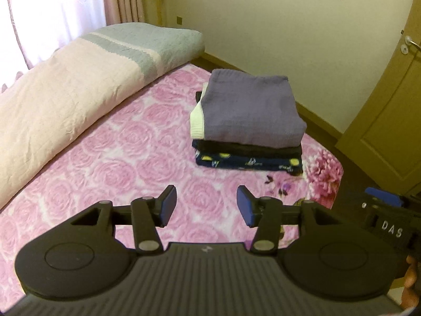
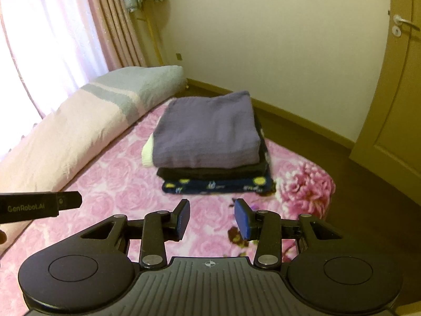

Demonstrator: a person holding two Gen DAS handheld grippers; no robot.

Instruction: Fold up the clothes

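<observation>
**Clothes sit in a neat pile on the bed**

Clothes (image 1: 247, 121) are folded and stacked in one pile on the pink bed cover (image 1: 118, 158), which has big roses all over it. The pile lies near the far corner of the bed, close to the edge by the floor. On top is a soft purple piece (image 2: 208, 131), folded flat into a thick square. A bit of white cloth (image 1: 198, 121) peeks out from under its left side. Below that is a black piece (image 2: 210, 172). At the bottom is a dark blue piece (image 2: 215, 185) with little yellow dots and small white shapes on it. The sides of the pile line up fairly well, though the purple top hangs over a little.

The left gripper (image 1: 206, 205) is above the bed cover, in front of the pile and apart from it. Its blue pads are spread wide with nothing between them. The right gripper (image 2: 211, 218) is also in front of the pile, apart from it, with its pads spread and holding nothing.

A long pink and blue rolled blanket (image 1: 65, 100) lies along the left side of the bed, by the pink curtain (image 2: 113, 26). A yellow-brown door (image 2: 394, 105) stands on the right.
</observation>
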